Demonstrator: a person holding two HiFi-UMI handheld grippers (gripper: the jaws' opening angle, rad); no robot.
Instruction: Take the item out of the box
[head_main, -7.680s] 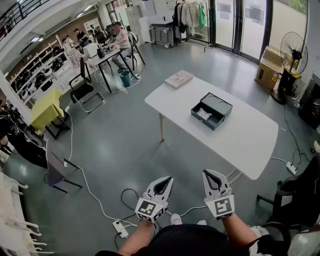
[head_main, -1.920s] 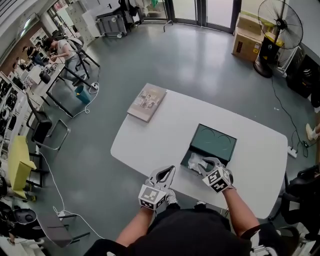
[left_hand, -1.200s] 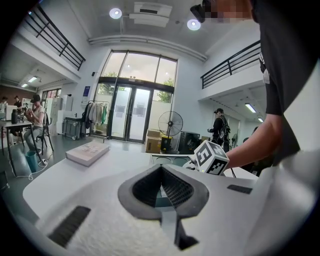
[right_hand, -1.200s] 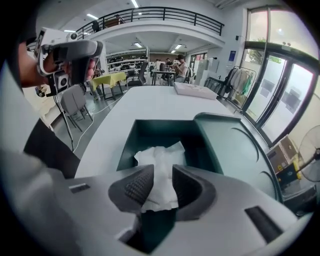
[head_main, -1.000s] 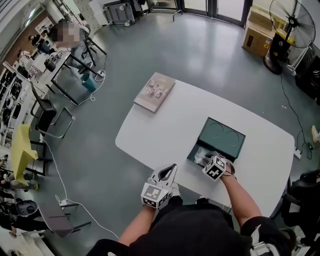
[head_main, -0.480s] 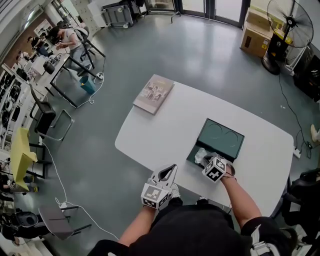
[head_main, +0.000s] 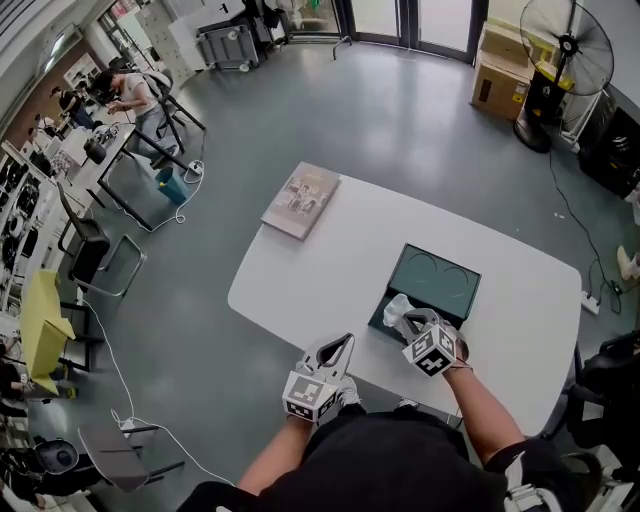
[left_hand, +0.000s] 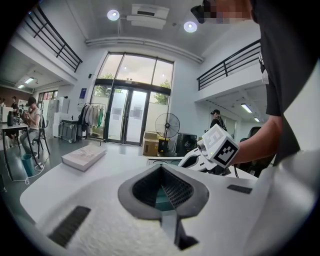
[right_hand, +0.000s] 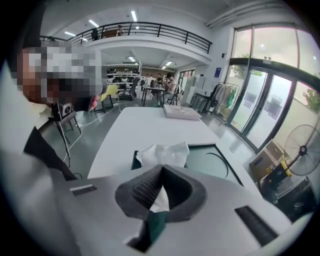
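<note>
The white tissue paper (head_main: 397, 309) sits at the near end of the open dark green box (head_main: 445, 281), its top standing just over the box's near wall. A second ago the right gripper (head_main: 410, 323) hung spread over it; now it is closed down at the same spot. The left gripper (head_main: 340, 346) waits well short of the box, off its near-left corner.

From the left gripper view, the left gripper (left_hand: 161, 171) is pressed together on nothing.

From the right gripper view, the right gripper (right_hand: 160, 186) pinches a fold of the tissue paper (right_hand: 163, 153), whose bulk is still inside the box (right_hand: 210, 161). The grasp looks made; lifting it out remains.
</note>
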